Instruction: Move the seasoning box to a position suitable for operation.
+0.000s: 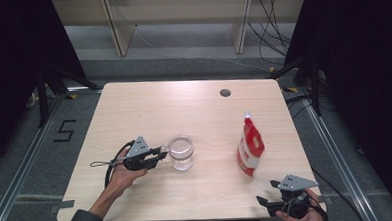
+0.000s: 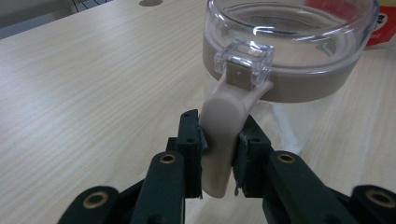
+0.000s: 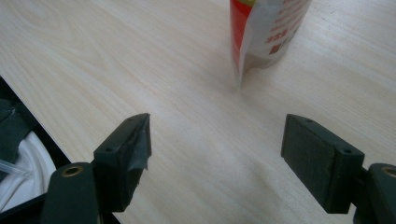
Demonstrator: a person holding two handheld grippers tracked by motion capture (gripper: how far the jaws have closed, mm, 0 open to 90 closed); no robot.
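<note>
Left tongs point(image 2: 218, 154) pinching smooth beige handle point(image 2: 223, 135) of clear round jar point(image 2: 299, 60)

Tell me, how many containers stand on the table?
2: a clear jar left of centre, its handle clamped by the left gripper, and a red-and-white pouch at the right.

Clear lidded jar point(image 1: 181, 152) stands upright mid-table, beige handle point(image 2: 223, 140) clamped in left tongs point(image 2: 219, 142).
</note>
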